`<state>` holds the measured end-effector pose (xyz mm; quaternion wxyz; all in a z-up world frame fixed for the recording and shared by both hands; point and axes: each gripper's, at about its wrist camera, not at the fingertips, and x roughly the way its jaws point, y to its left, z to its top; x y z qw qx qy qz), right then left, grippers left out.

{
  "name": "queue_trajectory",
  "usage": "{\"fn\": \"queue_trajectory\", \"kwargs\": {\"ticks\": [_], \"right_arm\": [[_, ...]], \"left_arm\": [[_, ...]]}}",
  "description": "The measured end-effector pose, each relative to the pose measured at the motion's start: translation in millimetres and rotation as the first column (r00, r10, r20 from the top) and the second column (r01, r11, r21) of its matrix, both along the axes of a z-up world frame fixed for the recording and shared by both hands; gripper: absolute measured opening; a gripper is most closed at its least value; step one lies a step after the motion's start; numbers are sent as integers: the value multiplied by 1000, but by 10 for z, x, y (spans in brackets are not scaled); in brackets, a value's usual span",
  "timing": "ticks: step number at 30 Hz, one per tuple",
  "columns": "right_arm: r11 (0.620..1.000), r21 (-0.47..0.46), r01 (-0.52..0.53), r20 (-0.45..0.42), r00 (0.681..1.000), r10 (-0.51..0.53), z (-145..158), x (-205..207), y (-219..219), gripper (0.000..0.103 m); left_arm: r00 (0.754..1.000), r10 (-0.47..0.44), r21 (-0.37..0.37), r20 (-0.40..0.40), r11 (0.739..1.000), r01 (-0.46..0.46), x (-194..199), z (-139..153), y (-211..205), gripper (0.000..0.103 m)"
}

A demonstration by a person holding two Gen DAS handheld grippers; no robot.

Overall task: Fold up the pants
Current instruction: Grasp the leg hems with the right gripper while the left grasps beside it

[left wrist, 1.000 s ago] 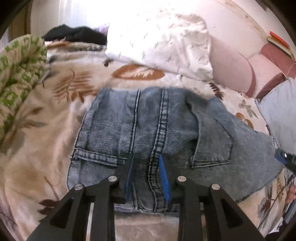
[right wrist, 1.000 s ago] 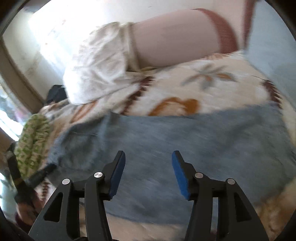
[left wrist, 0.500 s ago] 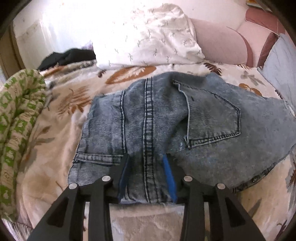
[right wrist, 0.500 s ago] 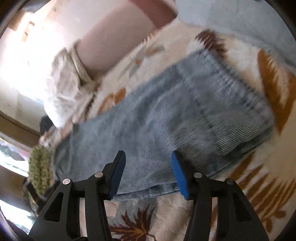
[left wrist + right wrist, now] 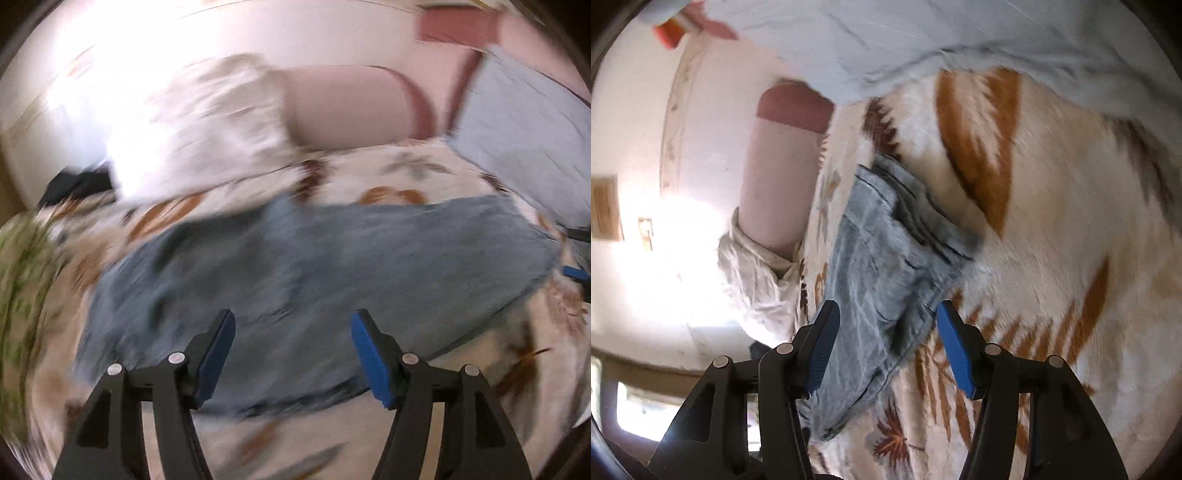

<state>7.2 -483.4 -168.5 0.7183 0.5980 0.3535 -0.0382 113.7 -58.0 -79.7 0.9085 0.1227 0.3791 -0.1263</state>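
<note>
Left tongs (image 5: 291, 347) hang apart over the near edge of the jeans (image 5: 332, 273), jaws just been spreading, nothing between the blue pads, no cloth touched. The picture is badly smeared here. The jeans lie flat and folded across the leaf-print blanket (image 5: 424, 417) on the bed, running left to right. At the far right edge a blue pad of the right tongs (image 5: 576, 273) peeks in beside the jeans' right end.

Right tongs (image 5: 884, 338) are tipped sideways, jaws apart and just opening a touch, hovering over the near end of the denim (image 5: 886, 266), pads clear of it. Stacked layers show at the jeans' edge.

Farther back: green patterned cloth (image 5: 22, 295) at left, white pillow (image 5: 207, 125), pink cushion (image 5: 354, 103), grey-blue pillow (image 5: 524, 122) at right.
</note>
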Motion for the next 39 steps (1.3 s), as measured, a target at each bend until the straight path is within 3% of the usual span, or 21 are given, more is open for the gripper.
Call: {"fn": "queue_trajectory", "kwargs": {"ticks": [4,6,10,12,13,14,16,21,22,26,29,32,37,39], "right_arm": [[1000,24,17,-46,999,-15,-116,81,18,57],[996,84,25,-62,998,-20,-235,152,37,57],[989,123,81,-54,996,-75,-320,180,30,56],[979,152,139,-52,990,-133,-383,128,5,46],[970,174,169,-56,985,-161,-424,101,-25,39],[960,200,195,-58,981,-187,-469,77,-53,30],[945,231,231,-71,973,-220,-546,49,-82,22],[942,242,233,-82,972,-219,-563,59,-117,21],[941,246,234,-84,972,-219,-577,60,-123,21],[940,245,238,-92,971,-222,-588,91,-149,20],[943,229,242,-93,970,-226,-574,76,-133,20],[945,219,244,-93,969,-229,-557,81,-111,20],[950,201,241,-87,970,-227,-511,112,-87,20],[950,200,239,-83,971,-226,-490,71,-72,20]], "left_arm": [[985,-170,59,-13,984,171,227,255,-715,74],[970,-242,77,-32,967,244,358,345,-1061,74],[925,-365,92,-103,923,374,631,394,-1731,75],[896,-423,98,-138,894,437,731,348,-2062,74],[882,-444,102,-157,881,461,750,308,-2203,73],[868,-464,106,-177,867,486,767,266,-2354,66],[836,-505,102,-215,839,534,825,191,-2639,53],[764,-581,64,-281,783,619,1052,-4,-3245,45],[735,-601,30,-312,768,640,1105,-60,-3348,43],[658,-645,43,-388,701,712,1176,-311,-3634,29],[599,-673,14,-434,660,751,1202,-446,-3786,28],[574,-687,16,-446,634,773,1223,-540,-3903,28],[536,-710,-44,-458,620,784,1310,-555,-3958,28],[525,-727,-29,-443,597,802,1285,-544,-3971,28]]}}
